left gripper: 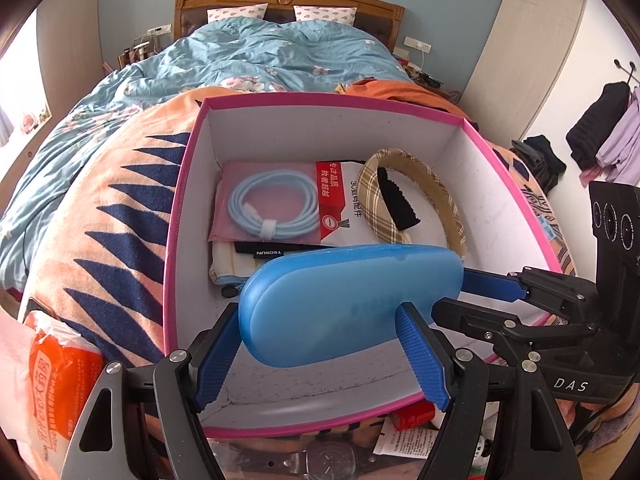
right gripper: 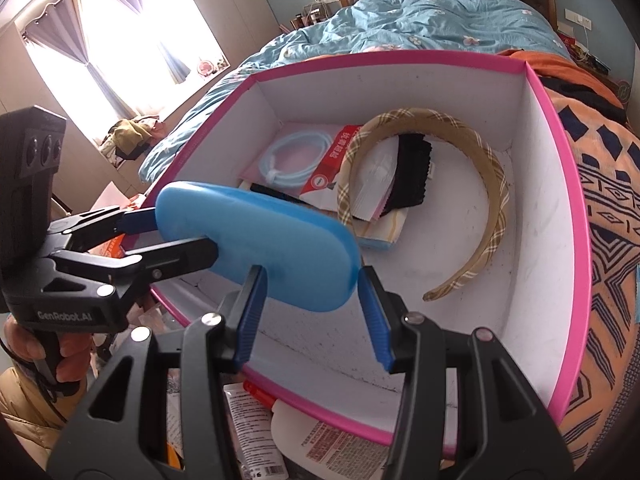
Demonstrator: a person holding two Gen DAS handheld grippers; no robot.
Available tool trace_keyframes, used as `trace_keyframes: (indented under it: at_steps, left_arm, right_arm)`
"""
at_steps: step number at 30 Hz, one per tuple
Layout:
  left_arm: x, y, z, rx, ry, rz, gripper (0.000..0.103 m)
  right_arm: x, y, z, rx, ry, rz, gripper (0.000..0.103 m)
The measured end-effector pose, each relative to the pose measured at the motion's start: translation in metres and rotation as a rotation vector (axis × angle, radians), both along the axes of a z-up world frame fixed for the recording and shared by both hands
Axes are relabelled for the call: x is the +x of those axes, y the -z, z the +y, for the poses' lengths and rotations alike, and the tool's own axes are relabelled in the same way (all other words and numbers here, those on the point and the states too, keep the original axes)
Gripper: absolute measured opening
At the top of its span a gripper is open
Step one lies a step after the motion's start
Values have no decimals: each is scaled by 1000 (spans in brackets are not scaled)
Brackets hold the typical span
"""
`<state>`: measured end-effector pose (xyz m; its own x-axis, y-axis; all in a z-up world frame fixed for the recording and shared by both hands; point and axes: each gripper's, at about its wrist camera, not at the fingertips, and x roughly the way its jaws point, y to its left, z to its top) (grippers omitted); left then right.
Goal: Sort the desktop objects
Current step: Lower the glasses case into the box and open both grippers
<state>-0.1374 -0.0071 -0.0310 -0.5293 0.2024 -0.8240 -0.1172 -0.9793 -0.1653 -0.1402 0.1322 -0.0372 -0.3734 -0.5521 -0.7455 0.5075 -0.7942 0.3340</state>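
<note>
Blue case (left gripper: pixel 348 304): oblong, smooth, hard-shelled. Held in the air over the near part of the pink-rimmed box (left gripper: pixel 320 98), clear of the box floor.

Left tool (left gripper: pixel 320 354): jaws spread wide across the case's breadth, blue ribbed pads pressed on its two long sides at one end.

Right tool (right gripper: pixel 310 316): jaws about half spread, pads closed on the case's other end, one on each side.

Pink-rimmed box: white inside, set on a patterned orange blanket (left gripper: pixel 116 216) on the bed. Contents on the floor: coiled pale blue cable in a pouch (left gripper: pixel 268 204), plaid headband (right gripper: pixel 472 204), black fabric piece (right gripper: pixel 412 168).
</note>
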Motion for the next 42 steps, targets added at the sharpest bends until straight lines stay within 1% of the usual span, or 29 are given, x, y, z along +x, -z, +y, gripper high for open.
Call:
trace_keyframes:
  at_steps: [3, 6, 8, 14, 17, 22, 29, 31, 37, 42]
  left_arm:
    - [0, 0, 0, -6, -1, -3, 77]
    - [0, 2, 3, -36, -3, -8, 74]
    - [-1, 3, 5, -51, -2, -13, 74]
    - [0, 4, 6, -60, -1, -9, 74]
    - [2, 2, 3, -52, -5, 9, 74]
    - [5, -2, -7, 21, 6, 38, 74]
    - [12, -6, -10, 42, 31, 76, 76]
    - [15, -8, -11, 37, 29, 89, 80]
    - [22, -15, -17, 67, 27, 127, 81]
    - [29, -20, -16, 70, 39, 151, 82]
  right_arm:
    - [-2, 2, 1, -7, 0, -15, 50]
    - [-3, 3, 1, -3, -1, -20, 50]
    - [-4, 4, 0, -3, -5, -26, 50]
    - [-9, 9, -2, 0, -8, -51, 50]
    - [-11, 12, 0, -5, -1, -67, 50]
    - [-13, 12, 4, 9, 11, -72, 50]
    - [-16, 16, -4, 46, 11, -103, 50]
    - [-17, 17, -9, 53, 2, -118, 50]
    - [-18, 19, -22, 50, -24, -154, 50]
    - [-18, 19, -28, 23, -33, -172, 51]
